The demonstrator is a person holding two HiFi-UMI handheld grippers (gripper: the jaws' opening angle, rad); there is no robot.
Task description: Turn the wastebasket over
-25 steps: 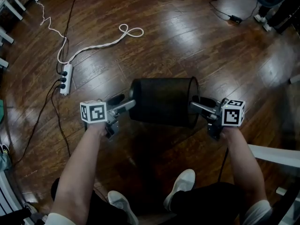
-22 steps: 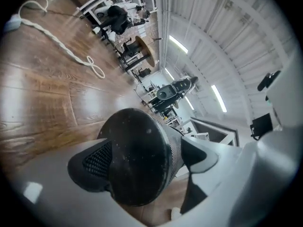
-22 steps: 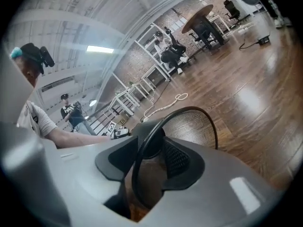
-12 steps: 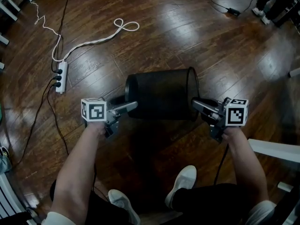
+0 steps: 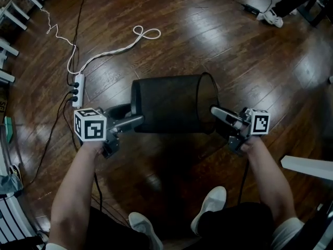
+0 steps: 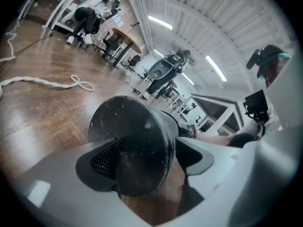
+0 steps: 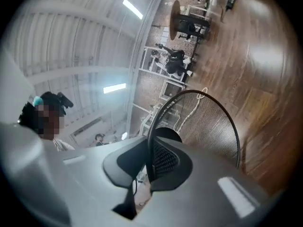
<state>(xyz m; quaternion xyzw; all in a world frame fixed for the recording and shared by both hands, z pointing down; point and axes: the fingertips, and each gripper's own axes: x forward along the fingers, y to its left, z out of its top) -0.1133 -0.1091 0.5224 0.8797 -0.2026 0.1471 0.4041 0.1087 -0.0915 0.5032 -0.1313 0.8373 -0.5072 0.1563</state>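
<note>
Within the last second the right hand-held gripper (image 5: 217, 112) has closed fully on the wire rim (image 7: 150, 141). The left hand-held gripper (image 5: 134, 114) has just been closing around the solid base (image 6: 128, 141), and its pads seem to press there. The wastebasket (image 5: 171, 105) looks nearer than before, so I judge it lifted a little and ready to be turned. It is black mesh, lying on its side above the wooden floor (image 5: 218, 46), in front of the person's feet.
</note>
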